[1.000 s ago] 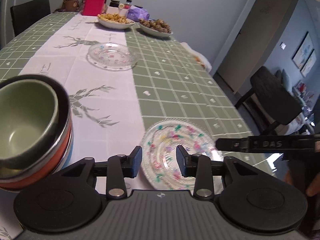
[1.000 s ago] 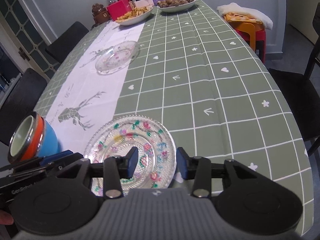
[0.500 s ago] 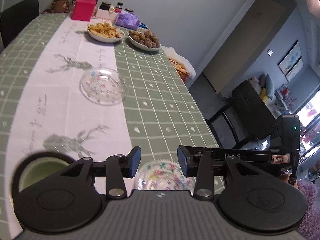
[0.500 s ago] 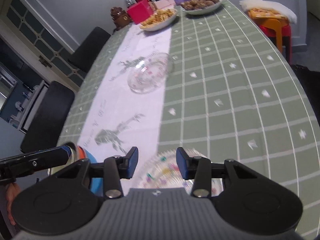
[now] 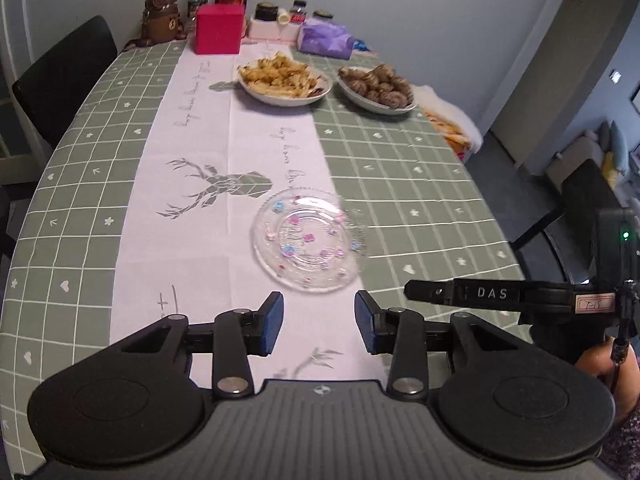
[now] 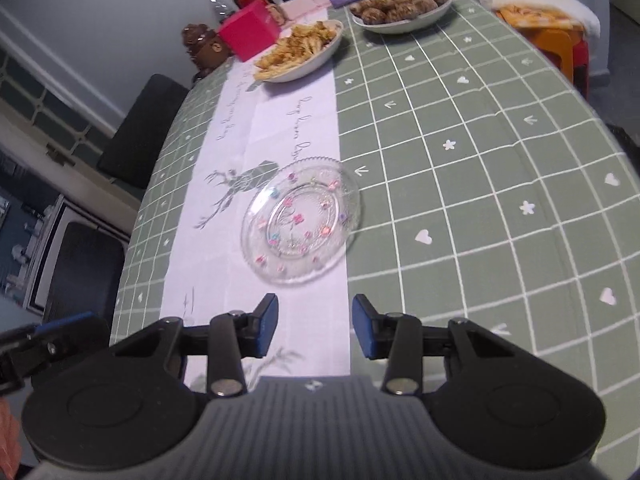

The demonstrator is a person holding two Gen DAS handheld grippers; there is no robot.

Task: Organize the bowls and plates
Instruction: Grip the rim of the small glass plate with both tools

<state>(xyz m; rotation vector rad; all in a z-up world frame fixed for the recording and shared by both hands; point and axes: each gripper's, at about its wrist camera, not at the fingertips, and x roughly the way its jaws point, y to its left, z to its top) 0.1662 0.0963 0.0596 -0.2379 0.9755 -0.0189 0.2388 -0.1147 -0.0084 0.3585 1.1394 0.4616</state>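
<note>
Both my tongs are empty: the left tongs [image 5: 319, 328] and the right tongs [image 6: 315, 326] stand partly apart with only the table [image 5: 400, 168] showing between the pads; the right pair has just been closing a little, on nothing. The clear flowered glass plate [image 5: 309, 240] lies flat just ahead of both, straddling the white runner [image 5: 192, 184] and the green cloth. I judge it not yet collected. No bowls or other loose plates show now, so how much is stacked I cannot tell.
</note>
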